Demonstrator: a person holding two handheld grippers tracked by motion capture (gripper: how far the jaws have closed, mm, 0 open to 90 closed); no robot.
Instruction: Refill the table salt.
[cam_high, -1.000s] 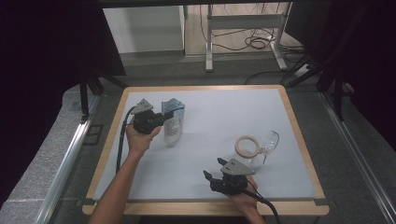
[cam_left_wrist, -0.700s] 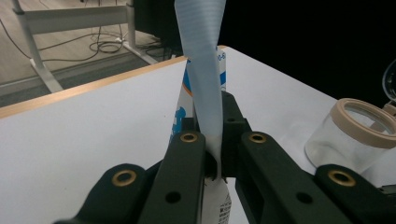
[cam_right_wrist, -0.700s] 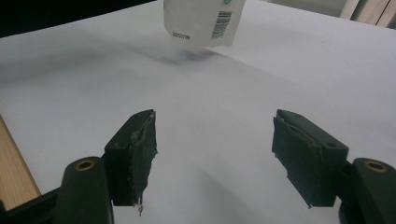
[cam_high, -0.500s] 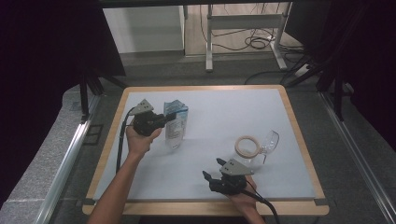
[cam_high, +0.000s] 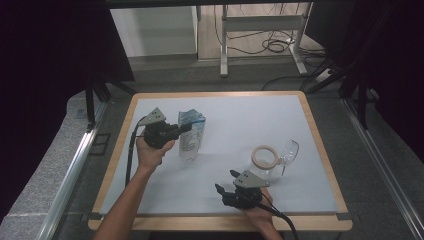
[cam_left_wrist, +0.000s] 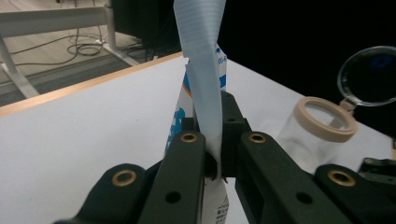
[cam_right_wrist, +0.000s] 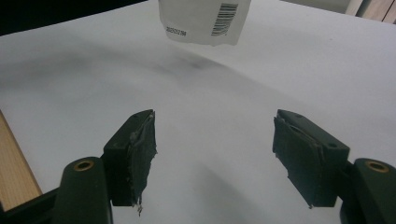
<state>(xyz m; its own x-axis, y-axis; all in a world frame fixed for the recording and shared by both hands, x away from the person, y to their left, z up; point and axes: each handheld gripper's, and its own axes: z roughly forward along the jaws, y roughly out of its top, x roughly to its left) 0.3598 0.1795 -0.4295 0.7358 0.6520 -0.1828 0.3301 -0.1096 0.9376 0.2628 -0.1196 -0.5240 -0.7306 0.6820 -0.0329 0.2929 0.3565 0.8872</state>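
The left gripper (cam_high: 187, 128) is clamped on the top seam of a white and blue plastic pouch (cam_high: 190, 137), which sits left of centre in the high view, over the white table (cam_high: 235, 125). In the left gripper view the 2 jaws pinch the pouch's pale blue striped top strip (cam_left_wrist: 201, 70) tight, with almost no gap between them.

The right gripper (cam_high: 226, 181) sits at the lower middle of the high view, low over the table, its jaws apart and nothing between them. The right gripper view shows its torn, dark pads (cam_right_wrist: 142, 140) well separated over bare white surface.

A clear glass jar with a beige rim and a hinged clear lid (cam_high: 272, 158) lies right of centre, near the right gripper but apart from it.

The pouch's lower half is hidden behind the jaws in the left gripper view, and its top is cut off by the upper edge in the right gripper view. There, a barcode (cam_right_wrist: 226, 16) and a short printed number show on the pouch; the digits are too small to read. Blue print on its front is also unreadable.
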